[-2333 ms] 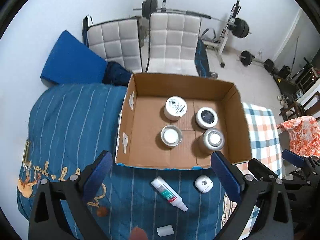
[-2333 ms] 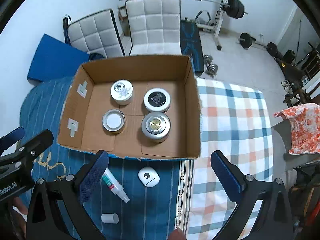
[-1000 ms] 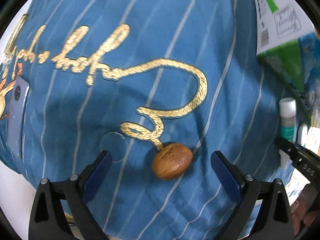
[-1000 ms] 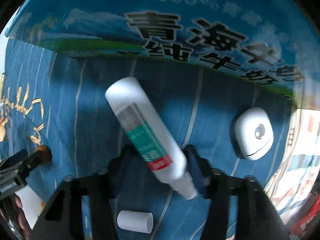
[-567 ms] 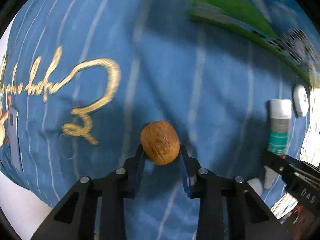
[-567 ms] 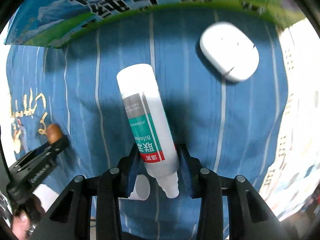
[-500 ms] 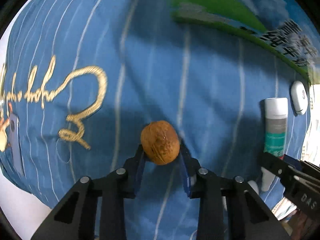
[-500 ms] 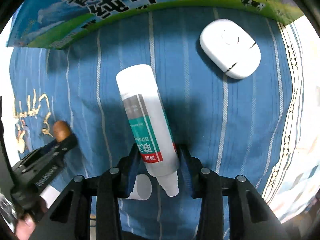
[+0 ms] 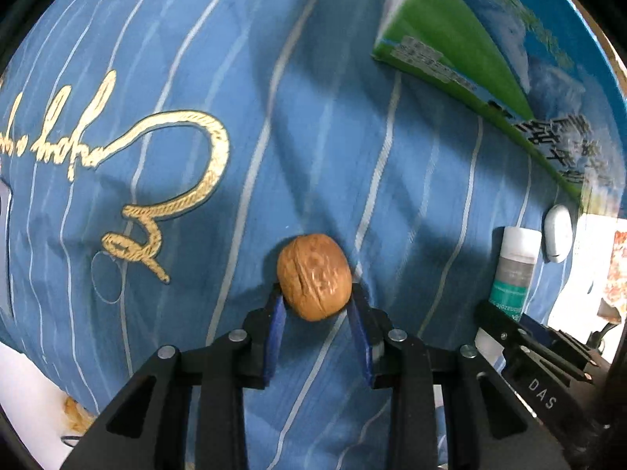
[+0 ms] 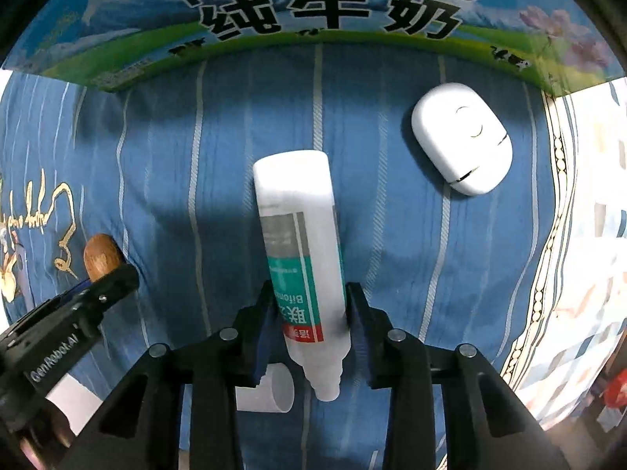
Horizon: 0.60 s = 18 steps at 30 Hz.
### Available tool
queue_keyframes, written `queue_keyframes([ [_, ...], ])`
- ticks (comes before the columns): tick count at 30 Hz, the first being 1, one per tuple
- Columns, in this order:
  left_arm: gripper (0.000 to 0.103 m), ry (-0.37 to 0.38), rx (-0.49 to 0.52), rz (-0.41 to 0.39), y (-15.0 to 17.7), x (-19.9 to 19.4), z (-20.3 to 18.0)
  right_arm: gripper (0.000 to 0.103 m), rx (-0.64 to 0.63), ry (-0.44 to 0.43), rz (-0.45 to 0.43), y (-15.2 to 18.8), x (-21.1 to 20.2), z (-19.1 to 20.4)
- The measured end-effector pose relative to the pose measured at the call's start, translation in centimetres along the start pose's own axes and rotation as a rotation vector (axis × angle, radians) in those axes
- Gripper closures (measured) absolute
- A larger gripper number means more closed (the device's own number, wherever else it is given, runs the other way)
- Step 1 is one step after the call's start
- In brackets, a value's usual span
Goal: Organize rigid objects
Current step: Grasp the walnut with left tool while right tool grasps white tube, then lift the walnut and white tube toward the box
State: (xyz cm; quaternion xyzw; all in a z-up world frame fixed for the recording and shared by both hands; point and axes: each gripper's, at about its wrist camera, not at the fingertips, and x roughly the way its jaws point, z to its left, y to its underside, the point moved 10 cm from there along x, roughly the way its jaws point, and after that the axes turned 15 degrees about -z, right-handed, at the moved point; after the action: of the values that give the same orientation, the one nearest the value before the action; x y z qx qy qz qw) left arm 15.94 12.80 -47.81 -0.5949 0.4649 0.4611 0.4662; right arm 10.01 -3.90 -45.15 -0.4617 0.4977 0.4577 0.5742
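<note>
My left gripper [image 9: 315, 305] is shut on a brown walnut [image 9: 313, 276] just above the blue striped bedspread [image 9: 196, 58]. The walnut also shows at the left of the right wrist view [image 10: 101, 255]. My right gripper [image 10: 309, 305] is shut on a white tube with a green label [image 10: 301, 258], nozzle toward me. The tube also shows at the right of the left wrist view [image 9: 513, 262]. The printed side of the cardboard box [image 10: 313, 19] stands just beyond both grippers and also shows in the left wrist view [image 9: 490, 51].
A white oval case [image 10: 462, 143] lies on the bedspread right of the tube, seen small in the left wrist view [image 9: 558, 233]. A small white cap [image 10: 270, 389] lies under my right gripper. A checked cloth [image 10: 580, 274] covers the bed's right side.
Both grippers came down from above the box to the bedspread. The left closed on the walnut, the right on the tube. Since half a second ago both have shifted slightly with their loads.
</note>
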Motion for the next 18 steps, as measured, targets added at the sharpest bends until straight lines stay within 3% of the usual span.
queue_keyframes([
  [5, 0.076, 0.034, -0.043, -0.003, 0.1, -2.2, 2.6, 0.067, 0.023, -0.039, 0.000, 0.3, -0.5, -0.1],
  [8, 0.085, 0.037, -0.043, -0.023, -0.7, -4.2, 4.1, 0.068, 0.013, -0.058, -0.012, -0.3, -1.1, -0.4],
  [14, 0.084, 0.072, -0.042, -0.019, -1.4, -5.8, 5.9, 0.068, -0.012, -0.073, -0.026, -0.3, -2.6, -0.5],
  [16, 0.071, 0.115, -0.102, 0.006, -1.7, -5.1, 4.0, 0.068, -0.016, -0.074, -0.021, -0.9, -2.5, -0.6],
  [18, 0.059, 0.149, -0.151, 0.023, -2.1, -4.8, 4.4, 0.068, -0.017, -0.074, -0.019, -1.3, -2.1, -0.5],
])
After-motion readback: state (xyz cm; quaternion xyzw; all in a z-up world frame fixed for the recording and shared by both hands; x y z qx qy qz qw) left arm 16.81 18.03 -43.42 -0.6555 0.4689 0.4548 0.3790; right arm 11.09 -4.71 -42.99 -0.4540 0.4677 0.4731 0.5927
